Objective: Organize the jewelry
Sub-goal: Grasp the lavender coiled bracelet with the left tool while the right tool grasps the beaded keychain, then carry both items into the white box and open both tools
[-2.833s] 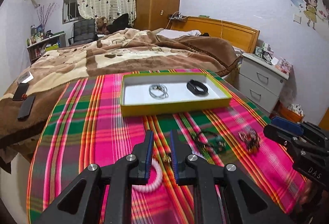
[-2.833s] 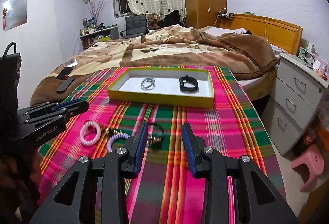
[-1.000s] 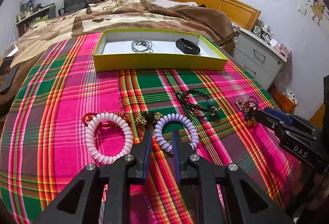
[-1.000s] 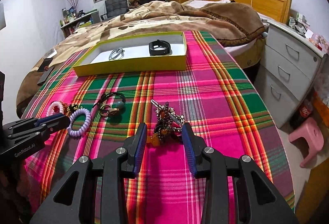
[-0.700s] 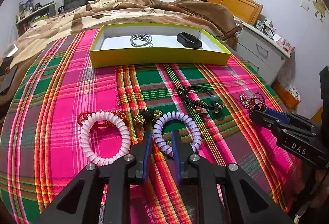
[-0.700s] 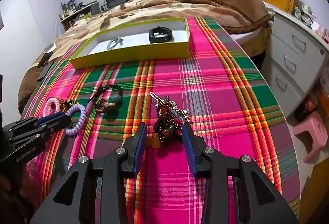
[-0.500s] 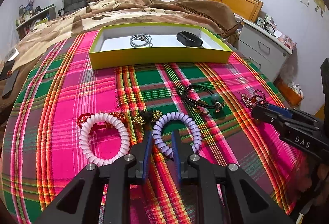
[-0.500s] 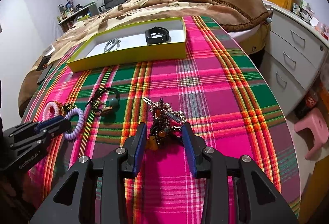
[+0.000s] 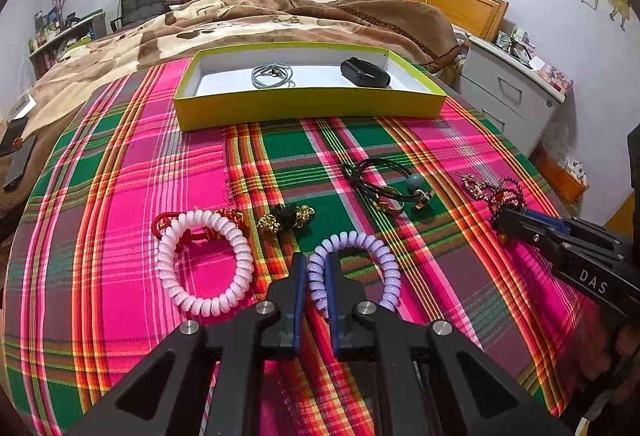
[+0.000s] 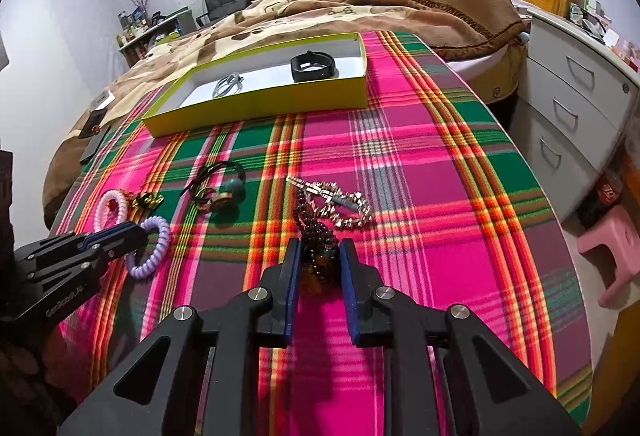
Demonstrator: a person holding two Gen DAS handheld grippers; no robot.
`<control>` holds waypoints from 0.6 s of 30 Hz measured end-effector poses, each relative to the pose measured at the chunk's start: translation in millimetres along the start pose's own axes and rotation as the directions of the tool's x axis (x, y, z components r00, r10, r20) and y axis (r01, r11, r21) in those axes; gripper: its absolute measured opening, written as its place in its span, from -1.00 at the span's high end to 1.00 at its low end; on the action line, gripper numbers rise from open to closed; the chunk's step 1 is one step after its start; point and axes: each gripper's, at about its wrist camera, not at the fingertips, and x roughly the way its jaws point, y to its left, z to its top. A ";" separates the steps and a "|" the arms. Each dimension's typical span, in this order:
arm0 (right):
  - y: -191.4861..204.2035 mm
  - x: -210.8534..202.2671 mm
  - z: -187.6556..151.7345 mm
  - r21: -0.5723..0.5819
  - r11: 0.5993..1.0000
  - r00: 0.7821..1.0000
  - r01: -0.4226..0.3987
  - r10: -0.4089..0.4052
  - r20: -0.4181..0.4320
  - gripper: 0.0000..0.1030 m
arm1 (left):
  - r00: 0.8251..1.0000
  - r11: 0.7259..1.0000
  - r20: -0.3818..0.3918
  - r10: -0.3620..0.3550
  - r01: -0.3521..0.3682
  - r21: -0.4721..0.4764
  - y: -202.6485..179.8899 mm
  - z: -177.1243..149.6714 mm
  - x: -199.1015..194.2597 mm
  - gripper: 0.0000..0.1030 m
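Left wrist view shows the left gripper [image 9: 316, 276], jaws just closed, pinching the purple coil [image 9: 384, 264] on the tabletop [image 9: 120, 171], while the right gripper [image 10: 319, 264] has clamped the beads [image 10: 316, 236], so both pieces look ready for the box [image 9: 308, 107].

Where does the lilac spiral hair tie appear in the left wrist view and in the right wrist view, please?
Left wrist view: lilac spiral hair tie at lower centre, one side of its coil pinched in the left gripper.
Right wrist view: lower left, at the tip of the left gripper.
Shared landmark: the yellow box farther up the plaid cloth.
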 end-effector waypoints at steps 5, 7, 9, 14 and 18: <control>3.6 -7.3 -8.4 0.007 1.000 1.000 -0.017 0.017 0.002 0.62 | 1.000 1.000 0.011 -0.021 0.021 -0.005 1.2 -4.3 -6.8 0.83; 5.2 -10.3 -10.8 0.011 1.000 1.000 -0.026 0.025 0.004 0.63 | 0.999 1.000 0.021 -0.025 0.025 -0.006 1.3 -6.2 -11.0 0.83; 7.5 -13.1 -13.0 0.014 0.999 0.999 -0.034 0.034 0.006 0.63 | 0.999 0.999 0.034 -0.031 0.032 -0.009 1.3 -8.1 -16.1 0.83; 16.2 -20.8 -15.6 0.009 0.999 0.998 -0.053 0.052 0.022 0.63 | 0.998 0.999 0.059 -0.039 0.039 -0.008 0.5 -11.5 -27.5 0.83; 22.3 -26.6 -12.7 -0.001 0.998 0.998 -0.057 0.057 0.041 0.63 | 0.996 0.999 0.081 -0.041 0.041 -0.007 0.3 -9.0 -35.9 0.83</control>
